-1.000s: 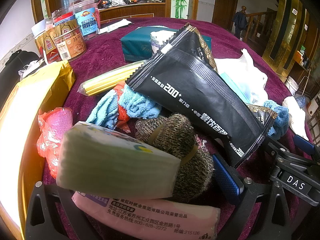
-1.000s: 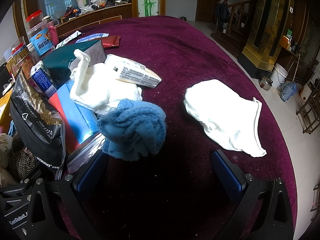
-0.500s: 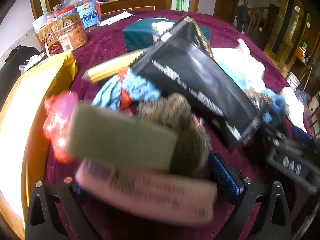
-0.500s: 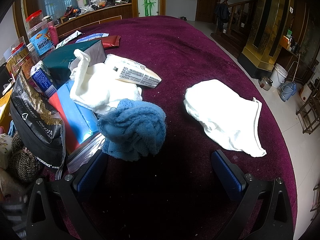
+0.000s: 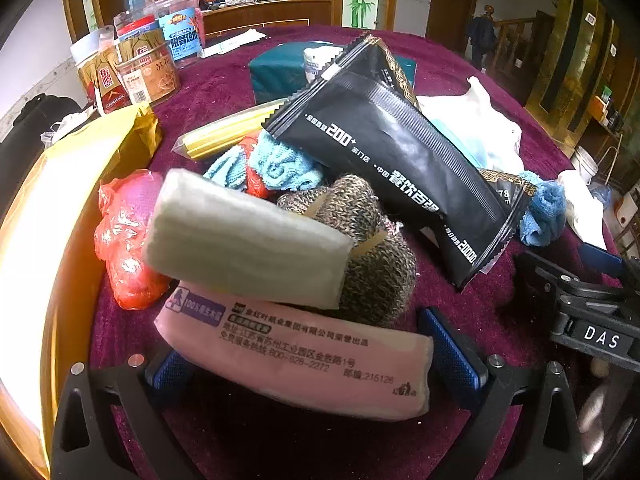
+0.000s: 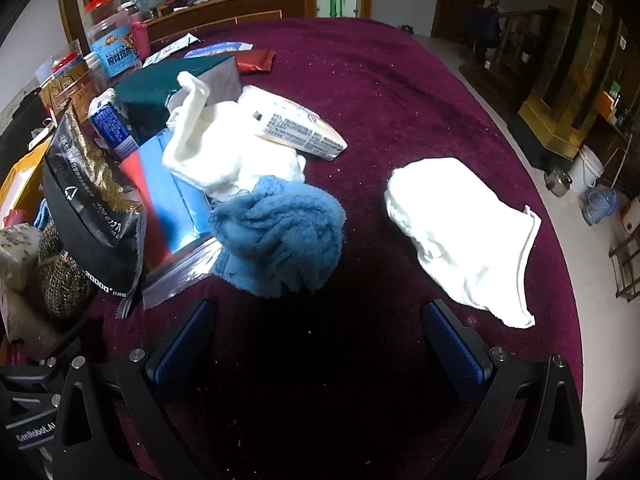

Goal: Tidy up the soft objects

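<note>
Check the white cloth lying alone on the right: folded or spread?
Loosely spread. The white cloth lies flat and rumpled on the maroon tablecloth, with no neat fold lines.

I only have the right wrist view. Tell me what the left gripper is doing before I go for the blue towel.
Observer: The left gripper is open, with a pink tissue pack lying between its fingers.
Operator: Say what sits on that pack.
Observer: A pale green tissue pack lies across its far edge.
Operator: Report the far left.
Observer: A red plastic bag lies beside a yellow package.
</note>
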